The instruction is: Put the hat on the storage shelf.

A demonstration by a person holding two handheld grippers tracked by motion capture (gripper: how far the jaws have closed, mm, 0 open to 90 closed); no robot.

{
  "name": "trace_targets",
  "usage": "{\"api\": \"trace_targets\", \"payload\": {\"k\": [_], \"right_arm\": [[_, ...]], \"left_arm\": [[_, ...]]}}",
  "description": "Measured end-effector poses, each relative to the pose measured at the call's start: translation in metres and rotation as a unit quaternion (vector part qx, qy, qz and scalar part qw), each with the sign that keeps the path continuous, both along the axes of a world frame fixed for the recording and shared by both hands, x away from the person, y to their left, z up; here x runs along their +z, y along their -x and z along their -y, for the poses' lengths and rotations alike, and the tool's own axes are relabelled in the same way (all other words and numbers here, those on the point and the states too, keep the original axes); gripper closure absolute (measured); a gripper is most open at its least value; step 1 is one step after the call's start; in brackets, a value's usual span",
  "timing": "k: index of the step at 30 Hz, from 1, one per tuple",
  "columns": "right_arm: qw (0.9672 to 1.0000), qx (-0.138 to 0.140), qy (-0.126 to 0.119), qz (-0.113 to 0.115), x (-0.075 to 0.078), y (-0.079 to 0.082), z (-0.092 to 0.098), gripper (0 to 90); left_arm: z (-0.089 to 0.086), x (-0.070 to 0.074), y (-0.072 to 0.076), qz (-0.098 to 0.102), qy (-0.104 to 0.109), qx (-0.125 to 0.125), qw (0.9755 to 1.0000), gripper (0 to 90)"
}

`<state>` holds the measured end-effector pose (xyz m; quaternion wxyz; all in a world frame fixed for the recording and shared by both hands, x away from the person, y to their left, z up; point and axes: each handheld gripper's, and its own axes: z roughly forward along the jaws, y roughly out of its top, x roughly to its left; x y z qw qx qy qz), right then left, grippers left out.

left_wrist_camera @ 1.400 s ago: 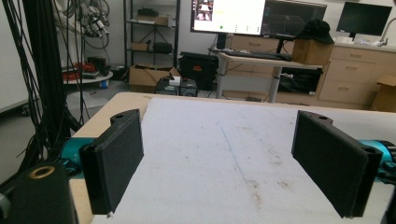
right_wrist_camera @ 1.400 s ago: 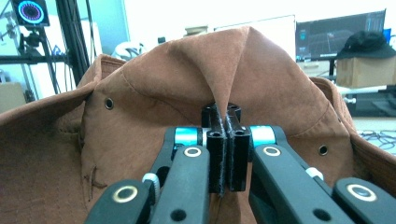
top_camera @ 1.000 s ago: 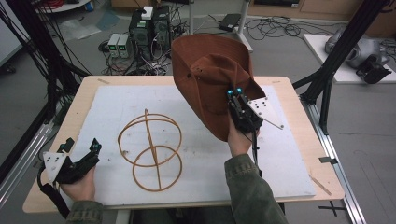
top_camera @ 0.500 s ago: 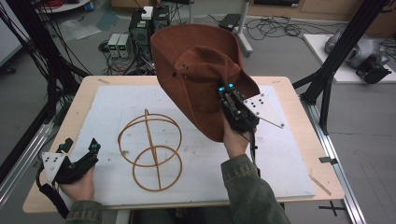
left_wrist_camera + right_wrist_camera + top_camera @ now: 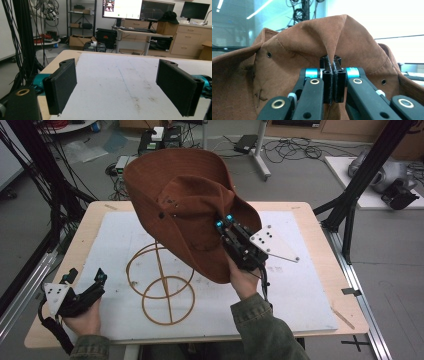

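Observation:
A brown brimmed hat hangs in the air above the middle of the table, tilted, its brim partly over a wire hat stand. My right gripper is shut on a pinched fold of the hat's crown; in the right gripper view the jaws press together on the brown cloth at my right gripper. The stand, made of orange-brown wire rings, stands on the white mat. My left gripper rests low at the table's front left corner, open, and in the left gripper view my left gripper holds nothing between its jaws.
A white mat covers most of the wooden table. Black frame posts rise beside the table. Cables and boxes lie on the floor behind. The left gripper view looks across the mat toward desks and monitors.
The right gripper has carried the hat left and toward the front, and it now hangs partly over the wire stand. The left gripper has stayed put.

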<state>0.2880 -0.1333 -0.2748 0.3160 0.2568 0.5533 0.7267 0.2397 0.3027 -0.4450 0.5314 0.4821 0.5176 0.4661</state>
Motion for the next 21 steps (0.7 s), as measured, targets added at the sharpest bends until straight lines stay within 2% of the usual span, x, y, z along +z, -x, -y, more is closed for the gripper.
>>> {"api": "trace_targets", "payload": {"k": [1,3,4,16,17,20,21], "right_arm": [[0.9999,0.01,-0.002,0.002,0.001,0.002,-0.003,89.2],[0.9999,0.014,-0.003,0.001,0.002,0.003,-0.004,89.1],[0.9996,0.029,-0.007,-0.001,0.003,0.005,-0.006,89.1],[0.997,0.077,-0.002,0.005,0.008,0.012,-0.019,89.1],[0.996,0.089,-0.002,0.004,0.008,0.012,-0.02,89.1],[0.995,0.1,0.001,0.001,0.008,0.012,-0.021,89.1],[0.9935,0.113,0.008,0.002,0.007,0.011,-0.021,89.1]], "left_arm": [[0.0,0.0,0.0,0.0,0.0,0.0,1.0,17.1],[0.0,0.0,0.0,0.0,0.001,0.0,1.0,17.0],[-0.001,0.0,0.0,0.0,0.001,0.001,1.0,17.0],[-0.001,0.0,0.0,0.003,0.004,0.001,1.0,17.1],[-0.001,0.0,0.0,0.002,0.004,0.001,1.0,17.1],[-0.001,0.0,0.0,0.002,0.006,0.002,1.0,17.1],[-0.001,0.0,0.0,0.002,0.006,0.002,1.0,17.1]]}}
